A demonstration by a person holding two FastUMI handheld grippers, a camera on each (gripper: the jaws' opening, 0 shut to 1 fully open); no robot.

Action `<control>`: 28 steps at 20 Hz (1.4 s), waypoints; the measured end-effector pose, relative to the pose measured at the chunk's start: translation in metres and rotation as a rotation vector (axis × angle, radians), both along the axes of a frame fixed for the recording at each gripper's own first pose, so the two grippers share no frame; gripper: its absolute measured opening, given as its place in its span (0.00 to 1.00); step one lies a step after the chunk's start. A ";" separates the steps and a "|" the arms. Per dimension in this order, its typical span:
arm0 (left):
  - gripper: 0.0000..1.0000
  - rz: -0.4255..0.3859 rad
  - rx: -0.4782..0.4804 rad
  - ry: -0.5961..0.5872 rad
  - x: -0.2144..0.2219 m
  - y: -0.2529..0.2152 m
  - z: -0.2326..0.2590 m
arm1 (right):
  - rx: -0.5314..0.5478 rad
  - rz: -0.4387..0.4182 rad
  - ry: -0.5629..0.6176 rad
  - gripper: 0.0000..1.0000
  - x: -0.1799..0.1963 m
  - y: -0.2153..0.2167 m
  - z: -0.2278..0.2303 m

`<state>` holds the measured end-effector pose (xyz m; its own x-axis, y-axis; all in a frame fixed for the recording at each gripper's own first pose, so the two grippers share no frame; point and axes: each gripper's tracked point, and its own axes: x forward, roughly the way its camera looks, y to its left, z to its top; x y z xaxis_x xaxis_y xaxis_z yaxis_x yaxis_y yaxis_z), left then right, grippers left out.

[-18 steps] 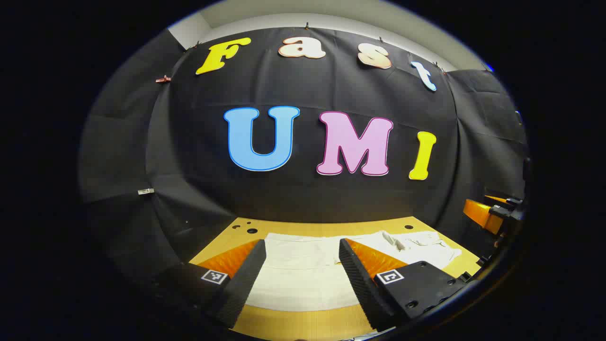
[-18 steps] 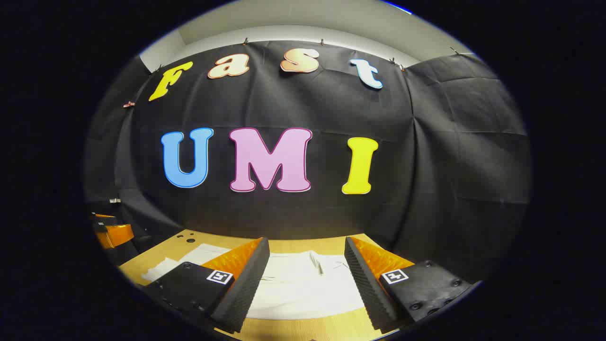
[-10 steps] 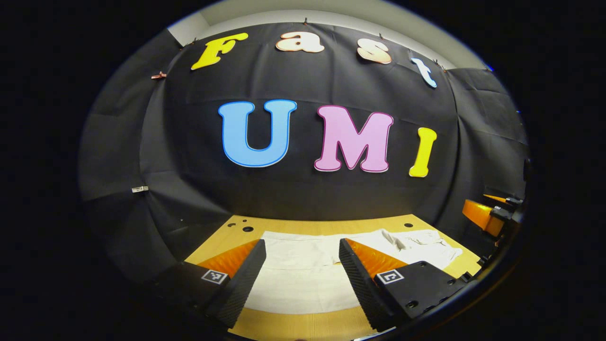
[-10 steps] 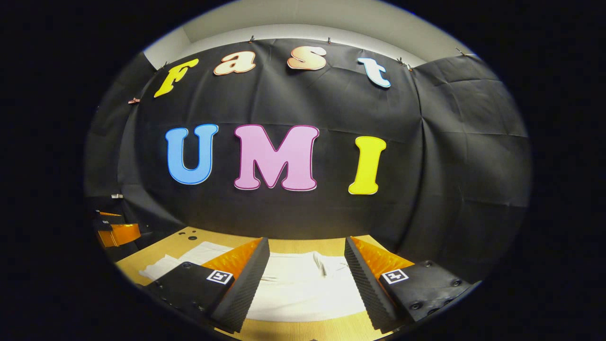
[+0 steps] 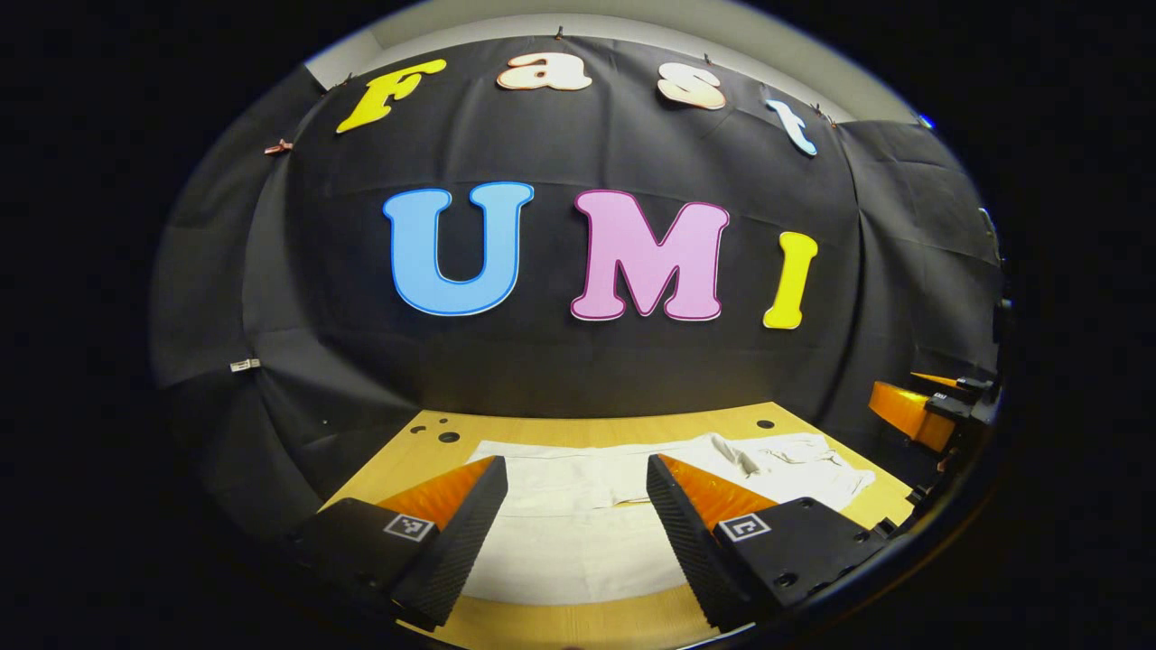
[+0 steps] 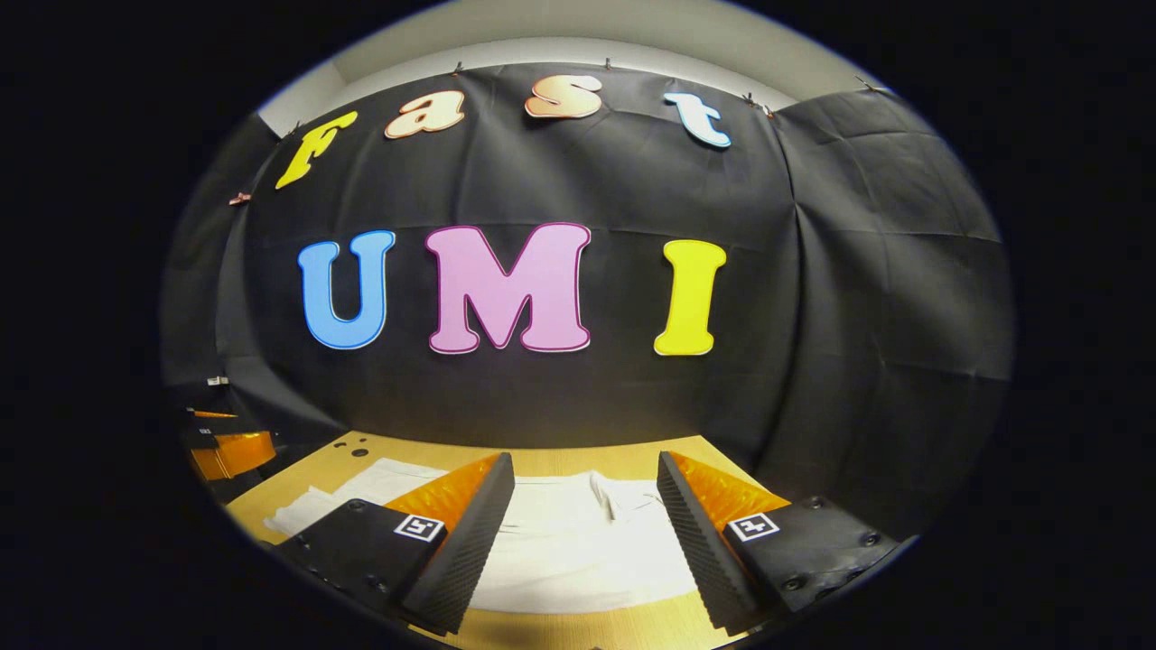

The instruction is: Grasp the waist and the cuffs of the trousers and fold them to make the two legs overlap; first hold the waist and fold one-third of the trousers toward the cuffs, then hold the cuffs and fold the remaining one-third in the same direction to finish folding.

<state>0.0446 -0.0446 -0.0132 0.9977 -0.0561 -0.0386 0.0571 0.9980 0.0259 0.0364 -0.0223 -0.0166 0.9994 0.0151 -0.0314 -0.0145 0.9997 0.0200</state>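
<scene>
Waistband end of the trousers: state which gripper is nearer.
Right. The right gripper hovers open over the bunched waistband end; the left gripper hovers open over the flat leg end of the trousers.

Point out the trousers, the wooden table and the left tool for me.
trousers point(image 5: 578, 542): left gripper view, flat pale cloth.
wooden table point(image 5: 578, 424): left gripper view, bare far edge.
left tool point(image 5: 578, 483): left gripper view, between its fingertips.

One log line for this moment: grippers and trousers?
left gripper: open, above trousers | right gripper: open, above trousers | trousers: spread flat on wooden table | grasp: not yet
</scene>
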 end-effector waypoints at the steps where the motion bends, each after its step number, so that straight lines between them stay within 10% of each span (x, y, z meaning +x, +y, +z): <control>1: 0.98 0.005 0.003 -0.001 0.001 0.000 0.000 | 0.002 0.000 0.000 0.98 0.002 -0.001 -0.001; 12: 0.98 0.061 0.024 0.019 0.015 0.011 -0.008 | -0.094 0.023 0.075 0.98 0.041 -0.048 -0.024; 28: 0.98 0.234 0.064 0.186 0.004 0.064 -0.060 | -0.996 0.445 0.208 0.98 0.061 -0.148 -0.144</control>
